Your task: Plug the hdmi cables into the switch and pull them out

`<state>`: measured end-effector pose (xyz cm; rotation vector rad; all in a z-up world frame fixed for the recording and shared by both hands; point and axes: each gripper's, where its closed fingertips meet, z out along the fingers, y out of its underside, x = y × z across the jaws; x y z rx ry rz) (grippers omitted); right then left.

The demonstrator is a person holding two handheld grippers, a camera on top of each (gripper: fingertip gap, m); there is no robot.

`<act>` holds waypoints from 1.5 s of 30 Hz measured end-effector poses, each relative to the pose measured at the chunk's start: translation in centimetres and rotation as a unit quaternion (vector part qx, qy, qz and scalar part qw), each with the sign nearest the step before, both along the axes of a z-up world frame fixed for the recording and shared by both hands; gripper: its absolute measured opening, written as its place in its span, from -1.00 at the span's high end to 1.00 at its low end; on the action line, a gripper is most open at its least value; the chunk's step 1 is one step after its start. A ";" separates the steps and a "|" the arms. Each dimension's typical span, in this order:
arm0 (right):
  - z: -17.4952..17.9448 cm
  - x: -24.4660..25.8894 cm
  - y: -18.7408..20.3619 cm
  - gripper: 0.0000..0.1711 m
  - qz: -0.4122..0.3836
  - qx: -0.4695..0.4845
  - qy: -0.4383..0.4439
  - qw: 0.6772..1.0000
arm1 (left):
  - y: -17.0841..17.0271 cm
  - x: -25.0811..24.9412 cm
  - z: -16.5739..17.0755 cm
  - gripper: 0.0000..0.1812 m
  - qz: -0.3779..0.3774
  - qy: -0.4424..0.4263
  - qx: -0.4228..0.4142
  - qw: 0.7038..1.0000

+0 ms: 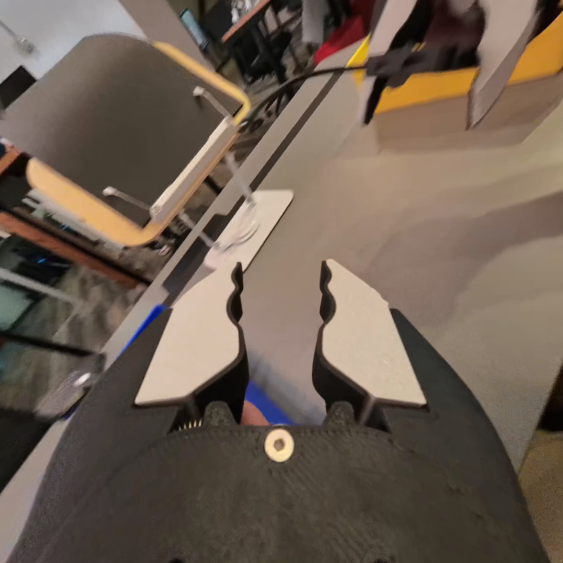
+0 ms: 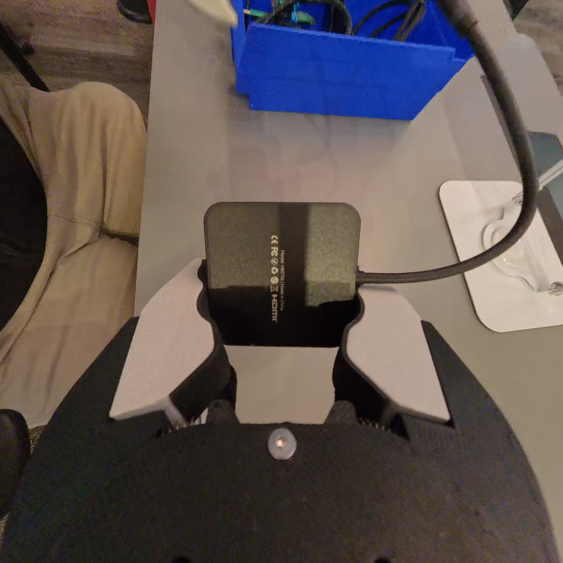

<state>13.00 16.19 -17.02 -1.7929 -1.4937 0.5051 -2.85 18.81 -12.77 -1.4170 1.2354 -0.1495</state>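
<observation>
Grey surface (image 2: 189,152); blue bin (image 2: 341,76) of cables beyond the switch; switch (image 2: 283,259) underside up, clamped in right claw (image 2: 281,280), lifted off surface; 1 black cable (image 2: 475,265) plugged into its right side, running out sideways; left claw (image 1: 280,274) released, empty, off the switch, probably free to take that plug.

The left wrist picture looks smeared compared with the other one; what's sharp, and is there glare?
Left wrist view: its own fingers are crisp, the chair and far gripper motion-blurred. Right wrist view: mostly sharp, with a pale sheen on the switch.
</observation>
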 end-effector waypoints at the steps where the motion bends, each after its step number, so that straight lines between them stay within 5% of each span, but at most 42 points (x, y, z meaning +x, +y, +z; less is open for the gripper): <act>1: -0.3 0.0 0.0 0.00 -0.002 -0.003 -0.006 1.000 | 0.7 -1.8 -0.1 0.48 0.020 0.020 0.007 1.000; 8: -1.2 -0.7 0.2 0.00 -0.012 -0.006 -0.009 1.000 | 7.5 -17.0 -1.2 0.48 0.253 0.095 -0.013 0.963; 13: -1.8 -0.9 0.1 0.00 -0.013 -0.008 -0.018 1.000 | 11.1 -22.2 -4.3 0.55 0.339 0.123 -0.048 0.931; 21: -1.9 -0.6 0.2 0.00 -0.019 -0.009 -0.014 1.000 | 13.7 -22.4 -6.6 0.60 0.308 0.108 -0.106 0.939; 34: -2.0 -0.4 0.4 0.00 -0.023 -0.008 -0.003 1.000 | 14.9 -22.4 -9.6 0.74 0.389 0.115 -0.197 0.892; 40: -1.9 0.1 0.3 0.00 -0.028 -0.006 -0.001 1.000 | 15.4 -23.2 -7.7 0.70 0.394 0.106 -0.166 0.898; 45: -1.9 0.2 0.4 0.00 -0.029 -0.008 0.004 1.000 | 15.2 -24.7 -8.0 0.70 0.360 0.220 -0.110 0.900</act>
